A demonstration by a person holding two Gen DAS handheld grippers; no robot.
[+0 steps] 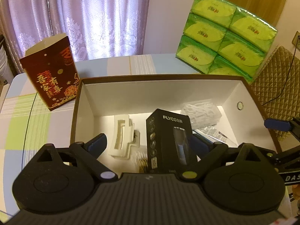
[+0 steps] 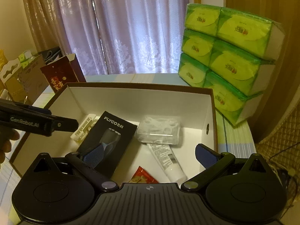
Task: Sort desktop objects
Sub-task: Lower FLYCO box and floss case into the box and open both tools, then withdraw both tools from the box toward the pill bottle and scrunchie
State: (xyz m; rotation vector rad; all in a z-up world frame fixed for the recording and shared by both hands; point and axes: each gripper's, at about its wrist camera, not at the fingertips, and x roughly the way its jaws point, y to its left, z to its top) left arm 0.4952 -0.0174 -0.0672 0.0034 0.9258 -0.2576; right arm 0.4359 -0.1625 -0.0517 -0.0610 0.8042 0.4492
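Grippers hover side by side over the near rim of a large open cardboard box with brown outside and white inner walls (image 2: pixel 131 101), which stands on a table under a pastel checked cloth (image 1: pixel 28 116). The left gripper (image 1: pixel 150 142) has its blue-padded jaws spread wide, holding nothing; between them lies a black FLYCO shaver carton with a clear window (image 1: pixel 168 140), its near end tipped up toward the camera. The right gripper (image 2: pixel 150 155) likewise hangs with jaws apart and empty, its left pad over the carton's lower corner, its right pad just inside the box's right wall. A hand (image 2: pixel 7 146) shows at the left edge of the right wrist view, below the left tool.

Behind the box to the right, a green six-pack of tissue packets in clear wrap (image 1: pixel 225 43) stands close to the rim; a dark red gift box with gold lettering (image 1: pixel 52 75) stands open-topped by the far left corner. Inside, the far half of the white floor lies bare. Nearer sit a clear plastic packet of white pieces (image 2: pixel 159 131), a white moulded plastic insert (image 1: pixel 121 138), a white tube with printed label (image 2: pixel 166 161) and a small red snack sachet (image 2: pixel 142 176).
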